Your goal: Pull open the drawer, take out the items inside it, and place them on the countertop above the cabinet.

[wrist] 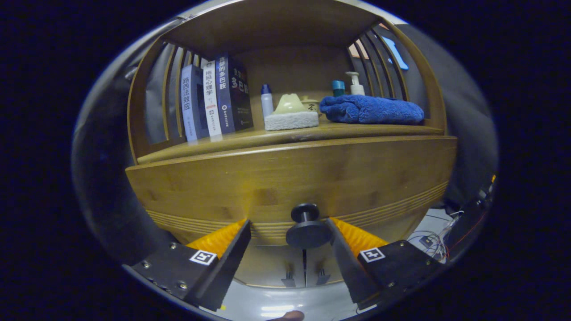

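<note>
Spread wide and gripping nothing, the gripper (pixel 290 238) faces the closed drawer front (pixel 290 176) beneath the countertop (pixel 250 138). Its round knob (pixel 307 225) sits between the fingers, hard against the right one, stem pointing straight back toward the camera.

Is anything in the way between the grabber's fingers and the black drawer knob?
Nothing visible blocks it. The gripper is open and the drawer knob already sits between its two fingers, closer to the right one. Neither finger visibly presses on it, and the drawer looks shut.
</note>
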### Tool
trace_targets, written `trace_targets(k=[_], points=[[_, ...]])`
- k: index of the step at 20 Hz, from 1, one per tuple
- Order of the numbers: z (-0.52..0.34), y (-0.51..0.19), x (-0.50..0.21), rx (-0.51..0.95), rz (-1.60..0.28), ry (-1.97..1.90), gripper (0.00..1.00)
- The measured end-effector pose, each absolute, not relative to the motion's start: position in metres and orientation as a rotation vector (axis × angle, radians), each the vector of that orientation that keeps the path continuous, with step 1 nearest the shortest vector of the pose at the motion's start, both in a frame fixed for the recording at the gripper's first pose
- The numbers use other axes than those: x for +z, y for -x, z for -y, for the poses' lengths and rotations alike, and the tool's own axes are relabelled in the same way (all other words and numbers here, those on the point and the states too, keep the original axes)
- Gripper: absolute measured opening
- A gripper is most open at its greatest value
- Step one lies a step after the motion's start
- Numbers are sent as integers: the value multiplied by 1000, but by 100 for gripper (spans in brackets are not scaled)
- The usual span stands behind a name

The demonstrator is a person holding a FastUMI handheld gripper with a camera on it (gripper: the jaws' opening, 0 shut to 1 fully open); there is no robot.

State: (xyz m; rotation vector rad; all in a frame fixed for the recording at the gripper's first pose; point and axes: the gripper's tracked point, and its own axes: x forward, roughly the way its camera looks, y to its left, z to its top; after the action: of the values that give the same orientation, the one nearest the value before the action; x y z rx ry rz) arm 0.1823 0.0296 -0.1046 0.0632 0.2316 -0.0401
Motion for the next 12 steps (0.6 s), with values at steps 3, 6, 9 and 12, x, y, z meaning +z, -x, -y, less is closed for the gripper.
trace_targets(k=[3,6,9,12], points=[[-30,-188,-105,-41,-227,-63,100],[-30,-195,-104,-41,-233,-59,100],[-31,-197,-105,-38,-233,-71,100],[-26,-196,-110,-53,-253,-48,100]])
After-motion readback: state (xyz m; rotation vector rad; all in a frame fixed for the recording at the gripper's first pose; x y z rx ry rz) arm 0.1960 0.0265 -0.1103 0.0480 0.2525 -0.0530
